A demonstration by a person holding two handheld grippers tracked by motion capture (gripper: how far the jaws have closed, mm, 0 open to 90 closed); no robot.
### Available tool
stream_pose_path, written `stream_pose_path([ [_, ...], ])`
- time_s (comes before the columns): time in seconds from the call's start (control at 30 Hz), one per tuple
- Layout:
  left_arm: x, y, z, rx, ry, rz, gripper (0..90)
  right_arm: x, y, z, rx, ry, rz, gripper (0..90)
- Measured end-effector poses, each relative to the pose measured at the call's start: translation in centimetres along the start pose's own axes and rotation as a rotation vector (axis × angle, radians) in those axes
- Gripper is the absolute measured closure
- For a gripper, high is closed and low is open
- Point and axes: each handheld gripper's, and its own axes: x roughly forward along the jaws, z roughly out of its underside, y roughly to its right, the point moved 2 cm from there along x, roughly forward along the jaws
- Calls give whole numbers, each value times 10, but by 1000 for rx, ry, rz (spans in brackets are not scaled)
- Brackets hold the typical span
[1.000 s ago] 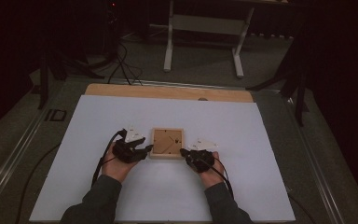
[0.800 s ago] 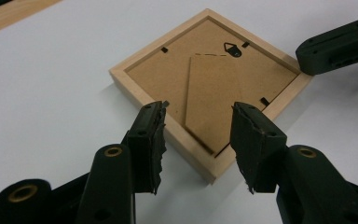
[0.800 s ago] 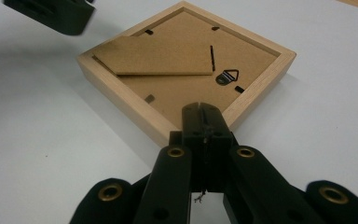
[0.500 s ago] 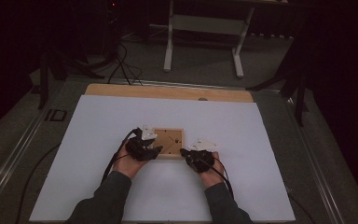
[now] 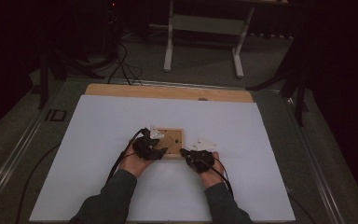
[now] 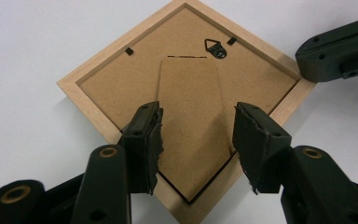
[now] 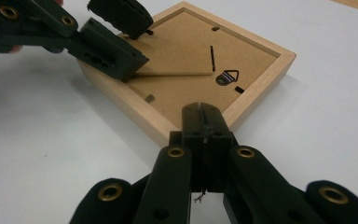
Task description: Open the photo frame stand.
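A small square picture frame of pale wood (image 5: pixel 170 142) lies face down near the front middle of the white-covered desk (image 5: pixel 98 140), its brown fibreboard back (image 6: pixel 191 93) turned up, as a seated person works on it with a hand-held claw in each hand. The left claw (image 6: pixel 198 140) hangs over the near corner of the frame with its jaws apart and nothing pinched between them; they have just been opening, and they straddle the folding cardboard stand (image 6: pixel 193 121) cut into the back, apparently to lift it or to reach the small black retaining tabs (image 6: pixel 129 51) along the rim. The right claw (image 7: pixel 204 116), jaws pressed together on nothing, rests its tip at the opposite corner of the frame, most likely to pin the frame so it will not slide on the smooth desk. A black triangular hanging hook (image 6: pixel 214 46) sits near the far edge of the back. No brand, label or writing can be read anywhere on the frame or the desk.
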Motion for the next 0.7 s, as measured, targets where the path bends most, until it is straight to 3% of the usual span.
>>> stream_pose_path([
  [0.37,5,-1,-2,2,-37,-12,496,0,0,0,-3,1,-1,898],
  [0.57,6,-6,-2,-46,-45,21,489,0,0,0,-2,1,-1,898],
  [0.7,6,-5,-4,-42,-62,20,510,0,0,0,-4,1,0,897],
])
